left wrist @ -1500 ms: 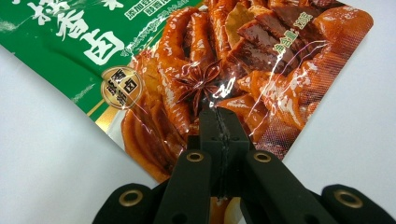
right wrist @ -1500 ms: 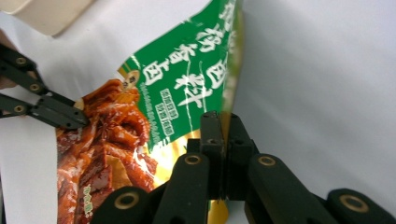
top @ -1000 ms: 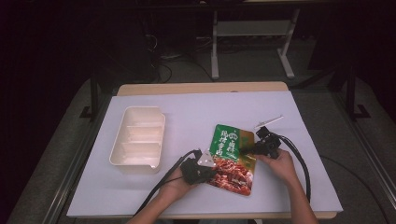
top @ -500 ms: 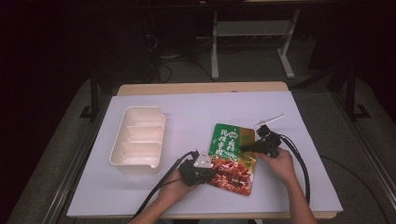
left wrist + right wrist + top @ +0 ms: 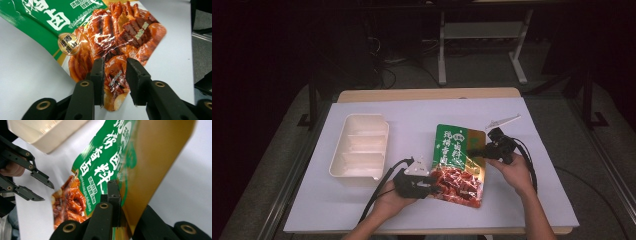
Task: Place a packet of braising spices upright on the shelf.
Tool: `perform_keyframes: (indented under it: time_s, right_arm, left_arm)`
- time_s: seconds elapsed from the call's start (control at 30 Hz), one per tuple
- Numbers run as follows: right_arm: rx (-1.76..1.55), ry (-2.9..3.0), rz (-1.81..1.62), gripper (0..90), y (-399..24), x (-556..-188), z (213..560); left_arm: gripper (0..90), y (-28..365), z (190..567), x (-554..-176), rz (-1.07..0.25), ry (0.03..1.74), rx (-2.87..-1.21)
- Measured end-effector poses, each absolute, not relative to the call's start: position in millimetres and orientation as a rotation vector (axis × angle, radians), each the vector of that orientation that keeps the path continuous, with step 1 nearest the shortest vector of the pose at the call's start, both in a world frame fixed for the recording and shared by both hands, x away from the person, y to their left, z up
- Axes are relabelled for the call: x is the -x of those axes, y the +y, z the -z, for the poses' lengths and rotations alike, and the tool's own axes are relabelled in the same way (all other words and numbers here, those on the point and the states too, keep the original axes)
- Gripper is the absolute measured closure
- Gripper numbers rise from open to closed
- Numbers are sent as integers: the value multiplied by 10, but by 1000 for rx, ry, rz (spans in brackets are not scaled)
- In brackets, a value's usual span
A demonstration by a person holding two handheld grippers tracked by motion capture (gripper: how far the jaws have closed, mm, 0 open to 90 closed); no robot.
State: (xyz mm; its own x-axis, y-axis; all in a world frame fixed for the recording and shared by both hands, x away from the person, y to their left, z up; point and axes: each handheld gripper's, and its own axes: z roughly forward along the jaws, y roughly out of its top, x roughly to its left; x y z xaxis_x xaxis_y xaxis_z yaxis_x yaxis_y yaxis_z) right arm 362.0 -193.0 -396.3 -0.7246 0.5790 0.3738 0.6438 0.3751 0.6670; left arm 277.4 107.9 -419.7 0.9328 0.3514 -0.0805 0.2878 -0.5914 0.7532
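- Two hand-held black grippers work on one glossy green-and-red foil food pouch (image 5: 458, 164), which sits right of centre on the white worktop (image 5: 412, 120), nearer the near edge than the far one.
- Left gripper (image 5: 430, 186) is at the pouch's near-left corner. In the left gripper view its jaws stand parted, having just been opening; the pouch's red printed corner (image 5: 117, 62) lies between and past them, and the pads do not press on it.
- Right gripper (image 5: 482, 149) pinches the pouch's right edge, jaws pressed together on the foil. In the right gripper view one finger (image 5: 113, 195) lies over the green printed face (image 5: 105, 162) and the other sits behind the fold, where the gold inner side (image 5: 160, 157) shows.
- That right edge is lifted and curled; the pouch's near-left part lies lower, close to the worktop.
- One cream, compartmented plastic tray (image 5: 360, 150) sits at the left half of the worktop, well apart from the pouch.
- Small pale flat strip (image 5: 503, 120) lies toward the far right, just beyond the right gripper; what it is I cannot tell.
- Black cables (image 5: 377, 195) trail from the left gripper to the near edge.
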Motion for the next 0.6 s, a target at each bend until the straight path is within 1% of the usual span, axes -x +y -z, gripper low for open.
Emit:
perform_keyframes:
  time_s: [0.13, 0.6]
  right_arm:
    - [1116, -2558, 1293, 892, -1879, -3616, 3862]
    - [1041, -2650, 1355, 894, -1692, -3502, 3446]
  left_arm:
    - [638, 1167, 4162, -2738, -120, 436, -2220]
    - [528, 1321, 4178, -2574, -122, 437, -2171]
